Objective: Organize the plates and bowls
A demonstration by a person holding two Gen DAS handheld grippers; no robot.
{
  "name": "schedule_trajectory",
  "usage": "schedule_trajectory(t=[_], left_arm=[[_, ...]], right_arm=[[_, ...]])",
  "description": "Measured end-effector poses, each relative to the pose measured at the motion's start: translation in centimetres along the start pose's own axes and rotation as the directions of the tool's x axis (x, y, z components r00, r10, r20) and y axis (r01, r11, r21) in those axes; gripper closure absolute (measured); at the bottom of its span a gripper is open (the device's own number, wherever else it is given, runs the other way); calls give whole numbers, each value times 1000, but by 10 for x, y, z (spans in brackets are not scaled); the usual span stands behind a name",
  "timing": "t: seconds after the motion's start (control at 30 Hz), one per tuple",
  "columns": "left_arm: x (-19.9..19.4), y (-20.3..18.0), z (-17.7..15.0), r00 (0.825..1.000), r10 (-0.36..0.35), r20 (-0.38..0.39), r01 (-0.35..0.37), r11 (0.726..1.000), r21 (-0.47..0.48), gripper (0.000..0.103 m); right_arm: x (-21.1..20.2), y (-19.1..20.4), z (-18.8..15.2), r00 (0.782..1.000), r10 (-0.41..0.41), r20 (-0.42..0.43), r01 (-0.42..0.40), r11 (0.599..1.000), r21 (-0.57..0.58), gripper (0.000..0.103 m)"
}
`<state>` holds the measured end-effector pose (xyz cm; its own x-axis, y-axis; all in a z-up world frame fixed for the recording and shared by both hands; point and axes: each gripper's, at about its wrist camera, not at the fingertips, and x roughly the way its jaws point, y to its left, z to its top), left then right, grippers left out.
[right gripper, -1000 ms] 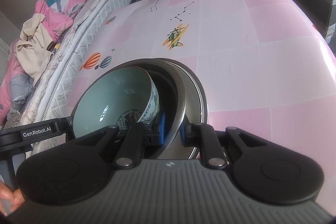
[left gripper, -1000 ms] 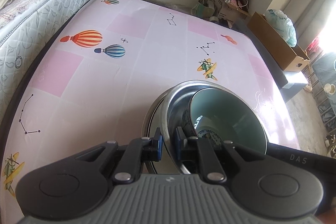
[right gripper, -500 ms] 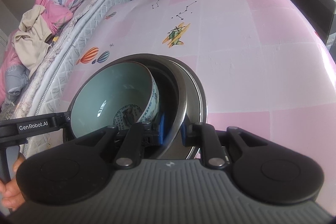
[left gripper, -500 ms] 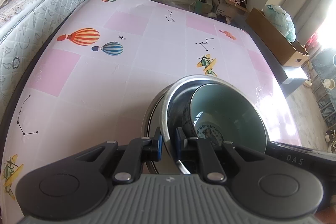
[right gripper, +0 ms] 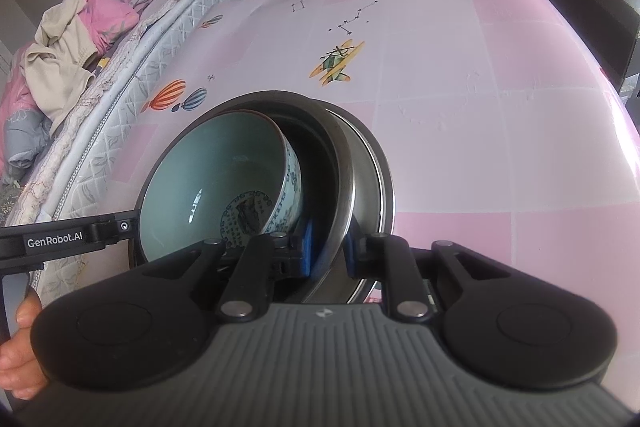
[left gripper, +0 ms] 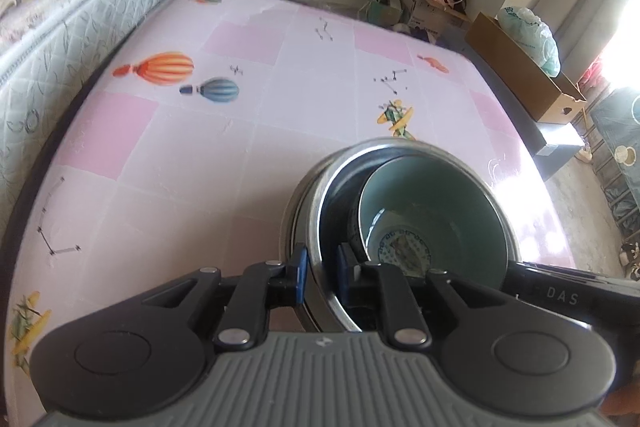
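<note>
A pale green ceramic bowl [left gripper: 436,211] with a blue pattern lies tilted inside a steel bowl [left gripper: 316,227], which sits in a wider steel dish [left gripper: 289,223] on the pink table [left gripper: 224,155]. My left gripper [left gripper: 322,269] straddles the steel bowl's near rim; its jaws are opening, and the pads stand a little off the wall. In the right wrist view my right gripper [right gripper: 329,251] is shut on the steel bowl [right gripper: 340,183] at the opposite rim, with the ceramic bowl [right gripper: 216,183] leaning to its left.
A quilted mattress [left gripper: 72,27] piled with clothes runs along the table's left side. Cardboard boxes [left gripper: 520,75] and bags sit on the floor past the far right edge. A hand [right gripper: 16,359] holds the left gripper's handle. The cloth [right gripper: 480,99] carries balloon and plane prints.
My left gripper's pads stand slightly wider apart on the steel bowl's rim than before. The right gripper keeps its grip, and the stacked bowls stay where they were.
</note>
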<state>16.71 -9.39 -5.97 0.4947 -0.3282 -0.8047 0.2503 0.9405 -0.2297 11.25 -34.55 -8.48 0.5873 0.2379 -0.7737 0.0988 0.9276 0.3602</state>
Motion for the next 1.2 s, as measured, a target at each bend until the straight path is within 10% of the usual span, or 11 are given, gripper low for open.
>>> schedule_trajectory(t=[0.43,0.7,0.9,1.2], left_arm=[[-53,0,-12,989,23,148,-35,996,80,40],[-88,-4,-38,975,39,219,-71,988,140,10],[-100,7,-73,967,87,239,-123,982,143,3],[-113,13,-101,960,108,259,-142,983,114,0]], right_arm=[[-21,1,-3,999,-15,38,15,1000,-1,78],[-72,1,-26,992,3,128,-6,1000,21,52],[-120,5,-62,976,0,218,-14,998,63,24],[-156,23,-118,957,-106,271,90,993,71,9]])
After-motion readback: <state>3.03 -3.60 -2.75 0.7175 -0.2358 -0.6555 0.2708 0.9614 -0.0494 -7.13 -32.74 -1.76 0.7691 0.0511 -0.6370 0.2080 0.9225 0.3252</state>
